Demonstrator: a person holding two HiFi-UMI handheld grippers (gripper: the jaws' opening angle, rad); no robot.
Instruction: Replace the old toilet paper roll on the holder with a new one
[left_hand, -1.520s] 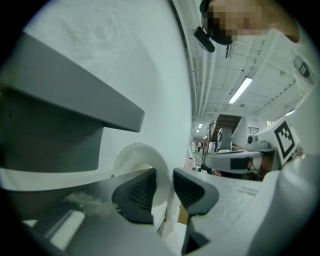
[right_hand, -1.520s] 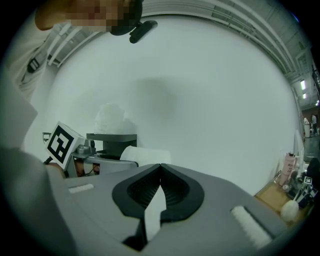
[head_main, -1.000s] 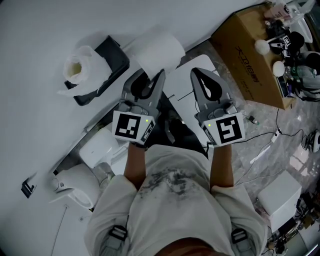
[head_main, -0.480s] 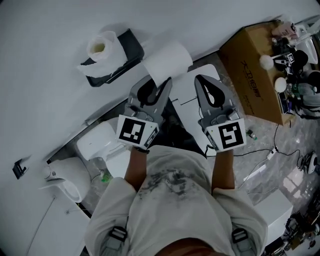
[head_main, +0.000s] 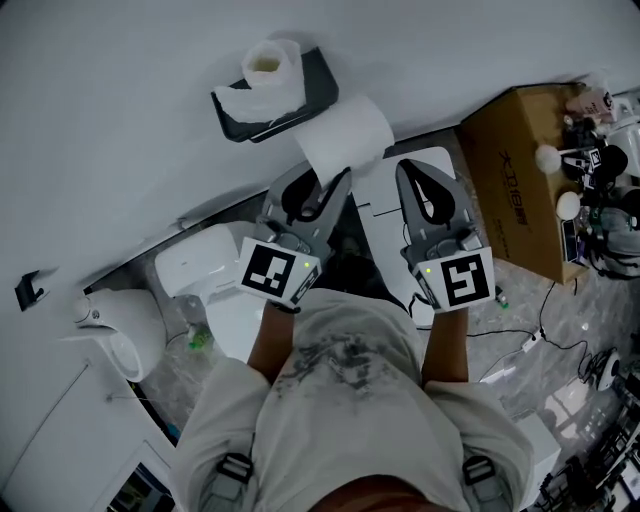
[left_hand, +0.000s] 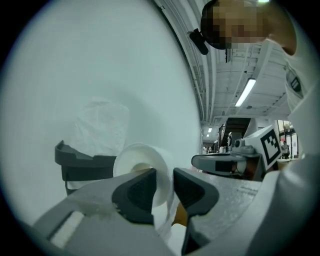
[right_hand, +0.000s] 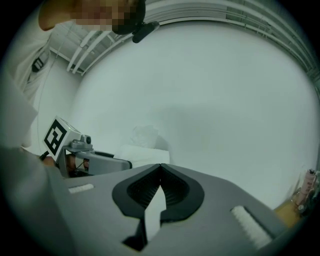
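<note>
Closest to the person's chest, both grippers point away from the body toward the wall (head_main: 120, 130), side by side and apart from one another. The right gripper (head_main: 426, 172) has its jaws pressed together with nothing between them, as the right gripper view confirms (right_hand: 160, 169); it is probably kept empty so it can take the spent roll off once it gets there. The left gripper (head_main: 322, 185) is clamped on the new toilet paper roll (head_main: 345, 140). In the left gripper view the dark pads (left_hand: 136, 192) pinch the roll's thick paper wall (left_hand: 145, 162) near its cardboard core, a hold that leaves most of the roll sticking out ahead of the jaws, likely so that it can be set down without the fingers getting in the way. Just beyond the new roll, the dark grey holder (head_main: 318, 82) is fixed to the wall, and the old toilet paper roll (head_main: 265, 65) sits on it with its core facing up and loose, crumpled paper hanging at its side. How the roll is seated on the holder cannot be made out. Since the old roll occupies the holder and neither gripper touches it, the swap has not begun; the new roll waits in the air just short of the holder.
</note>
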